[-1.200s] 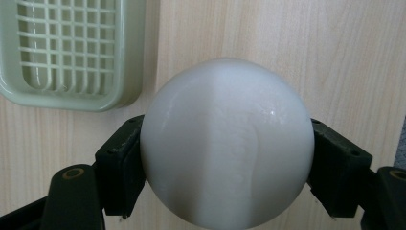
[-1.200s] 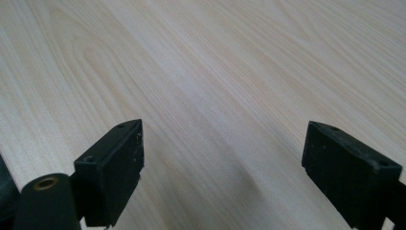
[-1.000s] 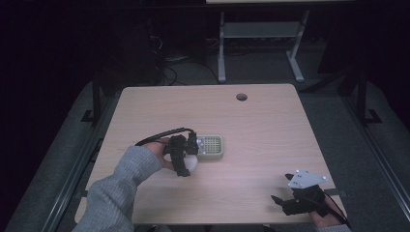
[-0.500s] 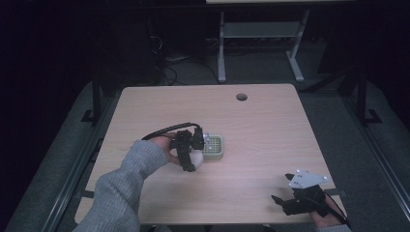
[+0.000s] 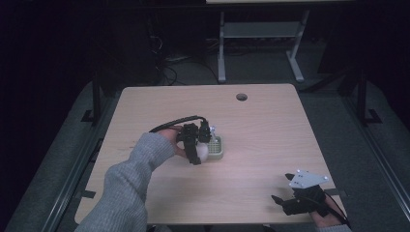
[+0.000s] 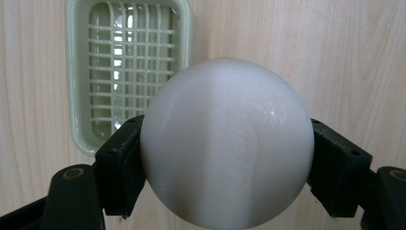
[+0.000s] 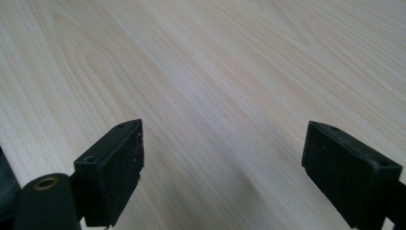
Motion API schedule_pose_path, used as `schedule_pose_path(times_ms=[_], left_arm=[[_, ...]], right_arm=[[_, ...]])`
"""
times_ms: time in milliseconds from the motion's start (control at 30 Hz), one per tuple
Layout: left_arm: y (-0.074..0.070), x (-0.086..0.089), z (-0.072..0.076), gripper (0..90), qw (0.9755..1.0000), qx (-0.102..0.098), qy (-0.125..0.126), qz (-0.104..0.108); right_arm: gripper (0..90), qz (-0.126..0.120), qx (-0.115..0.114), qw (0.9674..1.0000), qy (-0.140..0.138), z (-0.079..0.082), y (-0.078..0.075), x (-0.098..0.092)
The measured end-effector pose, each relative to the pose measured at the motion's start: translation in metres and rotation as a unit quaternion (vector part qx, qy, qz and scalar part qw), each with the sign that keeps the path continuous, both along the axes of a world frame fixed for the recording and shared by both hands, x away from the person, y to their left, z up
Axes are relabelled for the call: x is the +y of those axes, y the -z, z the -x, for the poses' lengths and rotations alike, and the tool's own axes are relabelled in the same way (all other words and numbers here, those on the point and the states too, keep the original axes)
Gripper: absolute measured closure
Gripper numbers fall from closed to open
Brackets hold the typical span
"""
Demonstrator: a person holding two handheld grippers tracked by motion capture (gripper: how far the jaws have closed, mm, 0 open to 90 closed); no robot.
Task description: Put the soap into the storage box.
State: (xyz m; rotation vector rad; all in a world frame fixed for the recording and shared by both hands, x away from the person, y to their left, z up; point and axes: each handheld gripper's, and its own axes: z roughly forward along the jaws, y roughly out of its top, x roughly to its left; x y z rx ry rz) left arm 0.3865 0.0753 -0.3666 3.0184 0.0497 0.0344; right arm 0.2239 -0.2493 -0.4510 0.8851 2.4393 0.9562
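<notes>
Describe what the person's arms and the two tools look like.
The left tool and the right tool are black, each with two blocky jaws. A black cable loops from the left one; a grey three-cornered plate tops the right. The left arm wears a grey knit sleeve.

A pale wood-grain counter [image 5: 270, 145] (with a round hole [image 5: 241, 96] near its far edge) is carrying a light green slotted tray [image 5: 217, 147], which is sitting flat near its middle.
</notes>
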Motion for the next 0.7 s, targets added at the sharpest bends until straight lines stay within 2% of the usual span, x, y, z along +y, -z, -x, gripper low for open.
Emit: schedule_pose_path(times_ms=[200,533,700], left_arm=[[0.001,-0.004,-0.008,24.2,1.0000,0.000,-0.003,0.004],[0.003,-0.012,-0.019,24.2,1.0000,-0.002,-0.002,-0.001],[0.004,-0.016,-0.023,24.2,1.0000,-0.001,-0.005,0.008]], right_arm=[[13.9,-0.001,-0.001,1.0000,0.001,0.000,0.000,0.000],[13.9,-0.003,-0.001,1.0000,0.002,0.000,0.000,-0.001],[13.9,-0.006,0.002,1.0000,0.002,0.000,0.000,0.000]])
